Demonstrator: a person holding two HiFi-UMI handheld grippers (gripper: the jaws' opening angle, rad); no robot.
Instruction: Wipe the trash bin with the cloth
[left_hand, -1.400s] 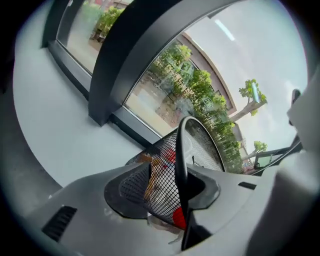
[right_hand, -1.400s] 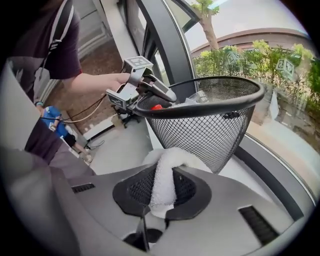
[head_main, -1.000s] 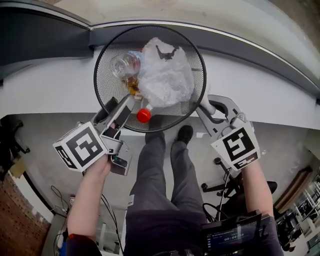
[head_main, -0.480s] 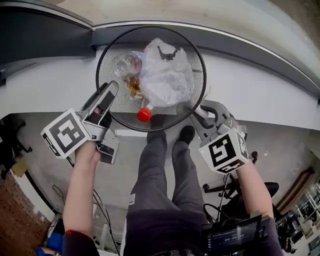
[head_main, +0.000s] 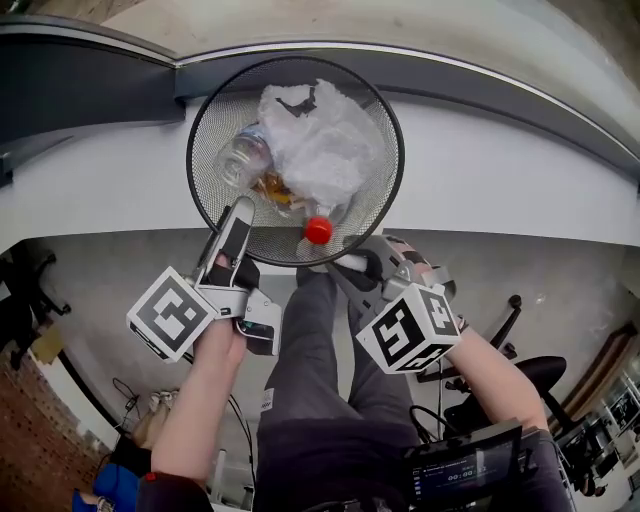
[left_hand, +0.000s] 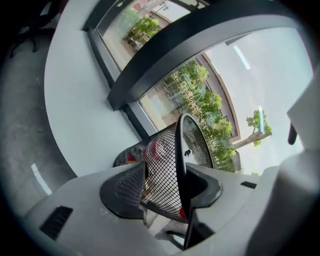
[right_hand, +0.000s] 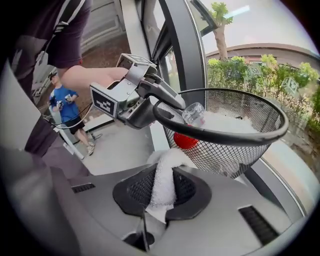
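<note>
A: Where is the bin (head_main: 205, 115) found?

B: It is seen from above against a white ledge (head_main: 500, 180). A bag (head_main: 320, 140), a bottle (head_main: 240, 158) and a red cap (head_main: 319, 230) are held inside it.

A: How is it gripped?

B: Its near rim is clamped by the left gripper (left_hand: 162, 187). One jaw is set outside against the mesh and the other inside against the rim. The jaws are kept about half apart and have just been opening a little.

A: And the cloth (right_hand: 165, 170)?

B: It is pinched between the nearly closed jaws of the right gripper (right_hand: 161, 187). Its free end is pushed up just beside the bin's outer mesh, below the rim. Whether contact is made cannot be told.
</note>
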